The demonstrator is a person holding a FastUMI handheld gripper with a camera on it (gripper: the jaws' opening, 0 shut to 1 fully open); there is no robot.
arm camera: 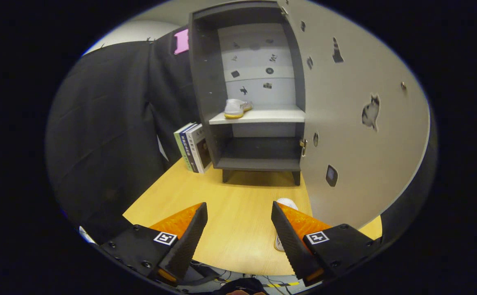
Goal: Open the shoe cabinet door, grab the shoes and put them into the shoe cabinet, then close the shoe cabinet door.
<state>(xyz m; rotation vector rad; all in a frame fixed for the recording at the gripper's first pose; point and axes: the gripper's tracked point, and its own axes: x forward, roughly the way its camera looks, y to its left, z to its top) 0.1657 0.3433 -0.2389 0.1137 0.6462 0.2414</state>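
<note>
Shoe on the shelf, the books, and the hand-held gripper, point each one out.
Shoe on the shelf [235, 108], gripper view, its side.
Books [193, 147], gripper view, front cover.
Hand-held gripper [238, 213], gripper view, open gap between fingertips.

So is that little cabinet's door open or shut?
Open: the door is swung wide, showing a shoe on the shelf. The gripper is open, holding nothing.

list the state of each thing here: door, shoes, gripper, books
cabinet door: swung wide open
shoe on the shelf: sitting on the cabinet's middle shelf
second shoe: on the table beside the right finger, partly hidden
gripper: open, holding nothing
books: upright, leaning against the cabinet's left side
</note>
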